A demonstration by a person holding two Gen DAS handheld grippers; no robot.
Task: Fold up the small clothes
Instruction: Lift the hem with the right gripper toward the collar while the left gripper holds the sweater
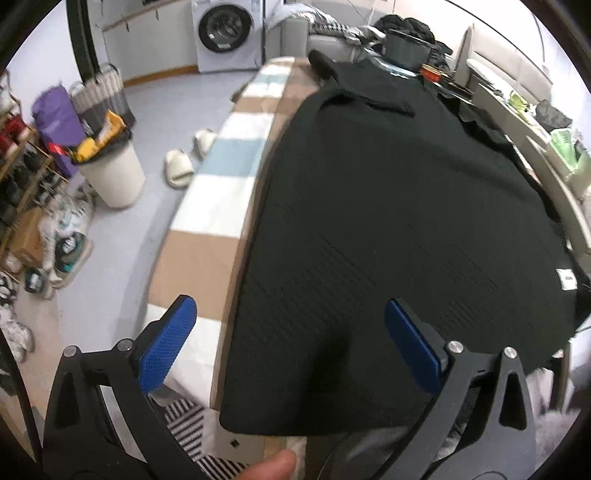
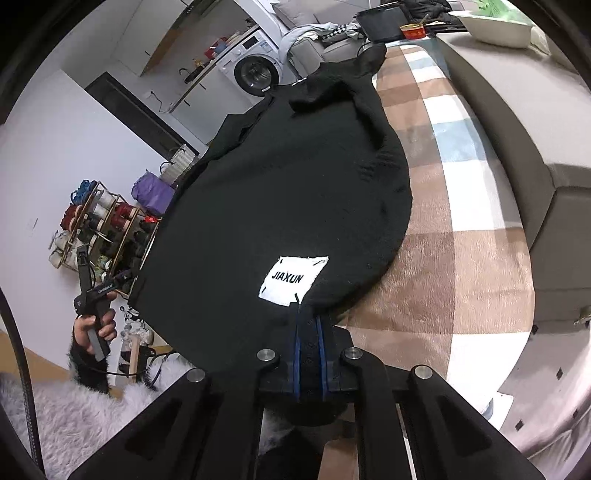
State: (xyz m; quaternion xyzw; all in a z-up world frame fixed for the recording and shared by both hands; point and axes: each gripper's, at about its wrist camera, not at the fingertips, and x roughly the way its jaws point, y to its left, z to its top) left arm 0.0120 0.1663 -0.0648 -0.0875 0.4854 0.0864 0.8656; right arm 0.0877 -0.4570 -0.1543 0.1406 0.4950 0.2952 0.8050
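A black knit garment (image 1: pixel 388 206) lies spread flat on a checked blanket (image 1: pixel 221 206), with its collar at the far end. In the right wrist view the same black garment (image 2: pixel 280 192) shows a white label (image 2: pixel 293 279) near its hem. My right gripper (image 2: pixel 309 325) is shut on the hem just below that label, with dark fabric pinched between the blue pads. My left gripper (image 1: pixel 288 310) stands open over the garment's near left corner; its blue pads straddle the edge without touching it. The left gripper (image 2: pixel 96 291) also appears at the far left, in a hand.
A white bin (image 1: pixel 110 173) with bags, slippers (image 1: pixel 179 168) and a shoe rack (image 1: pixel 18 177) stand on the floor to the left. A washing machine (image 1: pixel 229 33) is at the back. A grey sofa (image 2: pixel 517 122) borders the blanket on the right, and a fluffy rug (image 2: pixel 74 417) lies below.
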